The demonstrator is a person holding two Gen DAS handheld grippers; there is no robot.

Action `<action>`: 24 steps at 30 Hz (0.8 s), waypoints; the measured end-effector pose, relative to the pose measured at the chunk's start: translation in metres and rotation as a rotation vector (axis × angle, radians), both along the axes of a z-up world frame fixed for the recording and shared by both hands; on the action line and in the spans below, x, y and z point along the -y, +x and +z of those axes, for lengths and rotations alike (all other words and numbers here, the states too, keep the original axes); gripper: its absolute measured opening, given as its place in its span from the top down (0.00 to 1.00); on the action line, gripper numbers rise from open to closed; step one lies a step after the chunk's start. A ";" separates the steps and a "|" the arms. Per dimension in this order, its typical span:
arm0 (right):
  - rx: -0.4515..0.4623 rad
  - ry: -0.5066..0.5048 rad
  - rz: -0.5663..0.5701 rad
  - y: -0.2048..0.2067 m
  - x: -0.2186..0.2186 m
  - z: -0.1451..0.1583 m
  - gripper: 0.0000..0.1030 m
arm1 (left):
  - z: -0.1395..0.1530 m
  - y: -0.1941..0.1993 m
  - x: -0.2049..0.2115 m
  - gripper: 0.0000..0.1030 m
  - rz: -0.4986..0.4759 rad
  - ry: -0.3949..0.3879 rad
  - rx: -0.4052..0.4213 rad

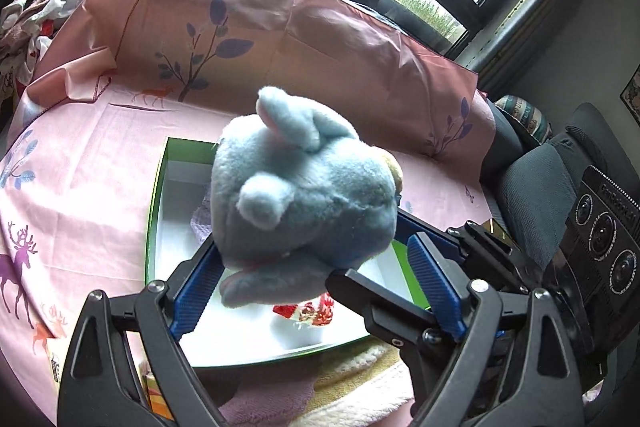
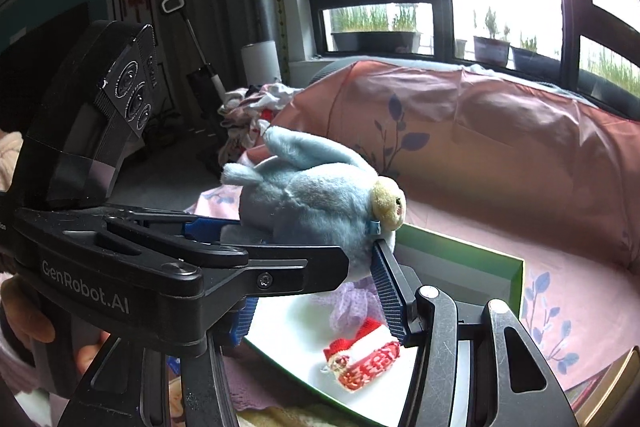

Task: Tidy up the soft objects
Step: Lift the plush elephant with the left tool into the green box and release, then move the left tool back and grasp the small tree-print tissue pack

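I have a plush toy clamped between both tools: a rounded, short-piled grey-blue animal with stubby ears and a tan fuzzy muzzle. My left gripper stands wide, its ribbed blue pads pressed against the toy's lower flanks, so it is pinching the toy across its broad body. My right gripper reaches in from the other side; its ribbed blue pad bears against the toy's underside near the small blue collar, and its other pad is mostly hidden behind the left tool's black arm, so it too looks closed on the toy, at a narrower span.

Directly beneath both grippers lies an open box, rectangular, with glossy green walls and a smooth white floor. On that floor, under my left gripper's tips, sits a small red-and-white knitted piece, and just beyond it a crinkled lilac mesh puff, partly hidden by the toy.

The box rests on a pink cotton sheet printed with deer and leafy branches, draped over a sofa ahead of the grippers. Closer to me than the box, below my wrists, are fleecy cream and mauve fabrics. A heap of crumpled clothes lies far to the left
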State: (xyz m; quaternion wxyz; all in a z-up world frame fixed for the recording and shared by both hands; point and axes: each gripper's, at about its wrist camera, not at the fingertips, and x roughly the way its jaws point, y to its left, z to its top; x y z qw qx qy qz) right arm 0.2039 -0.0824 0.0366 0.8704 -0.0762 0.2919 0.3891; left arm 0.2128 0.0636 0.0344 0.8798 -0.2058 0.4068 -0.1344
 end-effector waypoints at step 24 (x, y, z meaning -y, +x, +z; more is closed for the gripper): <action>-0.153 0.033 -0.166 -0.038 0.069 -0.017 0.36 | -0.002 -0.034 -0.015 0.01 0.123 0.134 -0.085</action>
